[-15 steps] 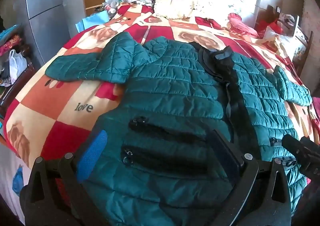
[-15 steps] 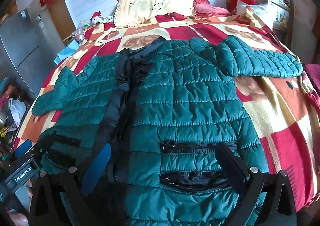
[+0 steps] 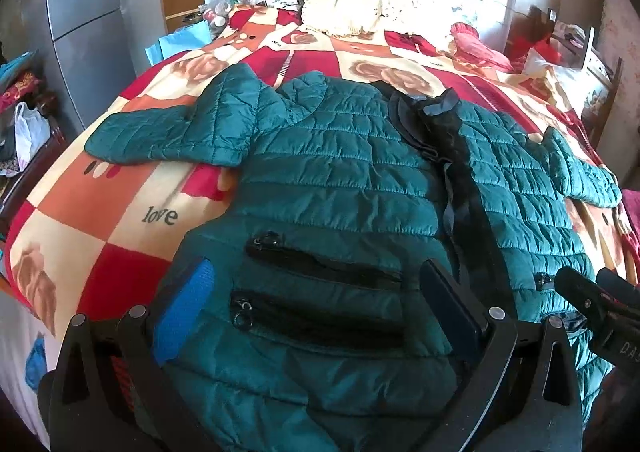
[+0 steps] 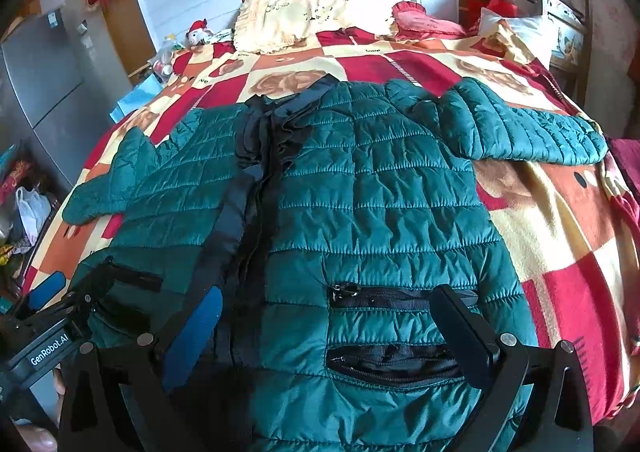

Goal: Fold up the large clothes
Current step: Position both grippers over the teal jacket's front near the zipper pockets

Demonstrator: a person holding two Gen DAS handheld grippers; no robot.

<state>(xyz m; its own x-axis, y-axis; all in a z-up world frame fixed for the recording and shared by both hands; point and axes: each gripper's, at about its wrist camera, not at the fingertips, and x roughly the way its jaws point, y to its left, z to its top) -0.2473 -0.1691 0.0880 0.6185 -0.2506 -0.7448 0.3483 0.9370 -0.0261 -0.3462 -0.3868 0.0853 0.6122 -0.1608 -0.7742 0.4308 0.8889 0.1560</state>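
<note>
Hovering over the near hem, you have both tools spread wide with nothing clamped: your left gripper [image 3: 316, 316] frames the two zip pockets [image 3: 320, 292] on the left front, and your right gripper [image 4: 324, 332] frames the matching pair on the right front. Neither pad visibly presses the fabric, so I read this as lining up a grab on the hem rather than a hold. Angled down toward the bed like that, each tool looks ready to drop onto its own bottom corner.

Further out, the jacket [image 4: 380, 192] lies front-up and flat on the blanket [image 3: 120, 212], dark placket [image 4: 248, 192] running up the middle, both sleeves thrown out to the sides. That spread suits folding: sleeves in first, I judge, then hem up to collar.

Beyond the collar sit a pillow [image 4: 288, 20] and, at the left edge, a fridge [image 3: 80, 12].

Against half a second ago, almost nothing differs: the jacket lies the same, your jaws stand equally wide, and the framing of the pockets has barely shifted in either view.
</note>
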